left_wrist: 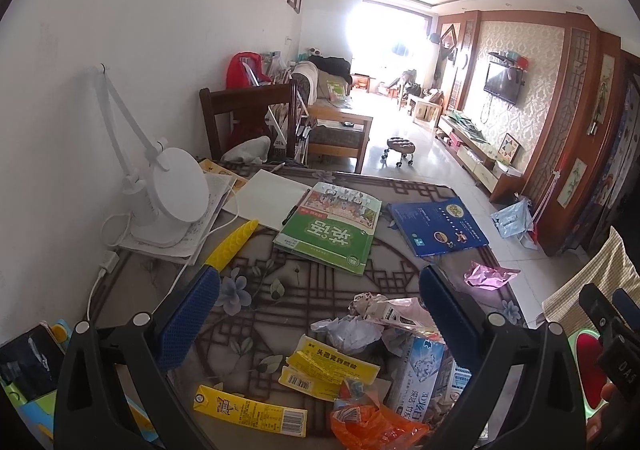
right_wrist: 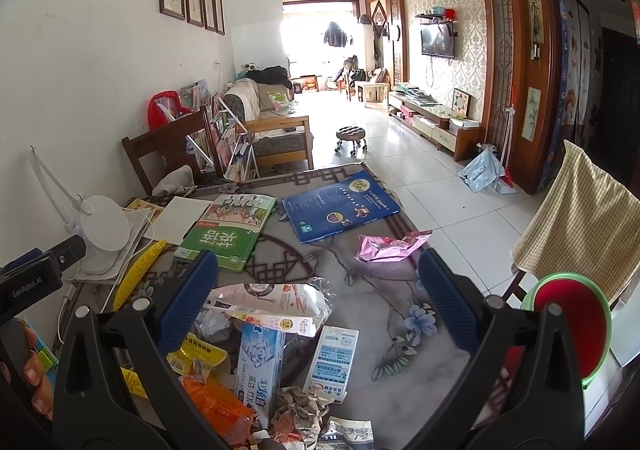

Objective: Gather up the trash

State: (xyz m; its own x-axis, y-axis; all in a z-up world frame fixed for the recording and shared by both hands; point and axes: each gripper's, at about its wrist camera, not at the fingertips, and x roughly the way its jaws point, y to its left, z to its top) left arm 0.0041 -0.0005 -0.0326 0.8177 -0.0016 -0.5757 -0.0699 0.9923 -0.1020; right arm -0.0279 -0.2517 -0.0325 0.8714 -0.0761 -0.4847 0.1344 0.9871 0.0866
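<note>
Trash heaped on the near part of the patterned surface [right_wrist: 360, 274]. Toothpaste box [right_wrist: 260, 366] at the heap's middle, long axis running away from the cameras, print upside down. Beside it, to the right, a small white-and-blue carton [right_wrist: 332, 364] lying flat, long axis also pointing away. Orange plastic bag [left_wrist: 368, 422] crumpled at the near edge, yellow wrapper [left_wrist: 332, 364] and yellow strip carton [left_wrist: 250, 410] left of it, the strip's long axis lying crosswise. Crumpled paper [right_wrist: 300, 406] nearest the right camera. Pink foil wrapper [right_wrist: 388, 248] apart from the heap, farther out, long axis crosswise, near the surface's right edge.

Left gripper [left_wrist: 320, 314] hovering level above the heap, jaws spread wide, nothing between them, blue pads [left_wrist: 192, 318] facing inward. Right gripper [right_wrist: 320, 298] likewise spread wide and empty, held level over the same heap, just right of the left one.

Beyond the trash: green book [left_wrist: 332, 234], blue book [left_wrist: 438, 224], white lamp [left_wrist: 176, 190], yellow pen-like stick [left_wrist: 232, 246].
</note>
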